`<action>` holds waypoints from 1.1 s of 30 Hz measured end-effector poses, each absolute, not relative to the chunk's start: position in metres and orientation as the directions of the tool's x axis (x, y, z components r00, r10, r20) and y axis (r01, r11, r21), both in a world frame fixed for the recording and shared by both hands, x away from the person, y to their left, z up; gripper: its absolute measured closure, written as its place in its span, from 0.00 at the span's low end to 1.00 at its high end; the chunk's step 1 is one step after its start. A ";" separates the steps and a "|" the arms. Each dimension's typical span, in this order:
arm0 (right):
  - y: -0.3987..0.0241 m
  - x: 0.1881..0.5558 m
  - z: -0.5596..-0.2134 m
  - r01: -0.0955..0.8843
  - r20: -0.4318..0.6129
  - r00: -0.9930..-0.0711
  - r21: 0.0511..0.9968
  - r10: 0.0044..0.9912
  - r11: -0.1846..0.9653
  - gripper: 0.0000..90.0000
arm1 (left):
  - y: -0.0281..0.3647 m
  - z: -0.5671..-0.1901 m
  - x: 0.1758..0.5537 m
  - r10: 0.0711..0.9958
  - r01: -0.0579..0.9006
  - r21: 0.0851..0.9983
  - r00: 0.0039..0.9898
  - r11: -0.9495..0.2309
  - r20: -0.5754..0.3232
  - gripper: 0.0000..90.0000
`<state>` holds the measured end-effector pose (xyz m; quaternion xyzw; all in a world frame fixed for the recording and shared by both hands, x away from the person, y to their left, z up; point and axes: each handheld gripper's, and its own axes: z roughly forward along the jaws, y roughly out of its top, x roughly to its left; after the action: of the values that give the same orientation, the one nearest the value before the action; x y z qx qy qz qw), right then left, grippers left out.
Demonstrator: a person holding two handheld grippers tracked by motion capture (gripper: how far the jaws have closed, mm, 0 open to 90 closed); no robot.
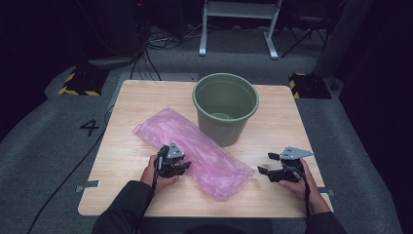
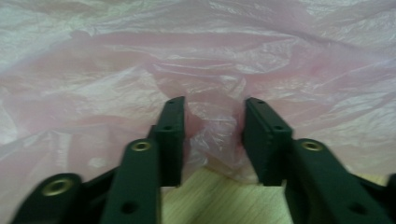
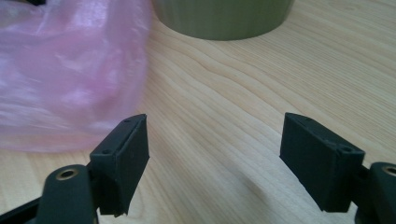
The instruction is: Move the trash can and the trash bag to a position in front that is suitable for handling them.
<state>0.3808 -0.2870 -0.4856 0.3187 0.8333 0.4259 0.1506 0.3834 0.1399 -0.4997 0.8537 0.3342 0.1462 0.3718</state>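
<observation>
My left gripper [image 2: 212, 135] has a fold of the pink plastic bag [image 1: 195, 151] between half-closed jaws, on the table [image 1: 131, 97] beside the bucket [image 1: 225, 105]. It looks light, limp, slippery; bunched folds should hold best. My right gripper [image 3: 215, 163] gapes empty.

A crumpled pink plastic bag [image 1: 195, 152] lies slantwise across the light wooden table [image 1: 131, 97], blocking its middle. A tall green plastic bucket [image 1: 225, 108] stands touching the bag's far side. Bare tabletop lies open left of the bag, at the near right beside the bag's end, and right of the bucket.
</observation>
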 end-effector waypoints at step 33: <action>-0.284 0.417 -0.503 0.502 -0.035 -0.627 0.745 0.778 0.438 0.23 | 0.177 -0.482 0.369 0.653 0.349 0.814 0.756 -0.465 0.050 0.98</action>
<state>0.4171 -0.2835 -0.5027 0.3873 0.8263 0.3617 0.1907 0.3686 0.1772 -0.4819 0.8367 0.2994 0.1806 0.4215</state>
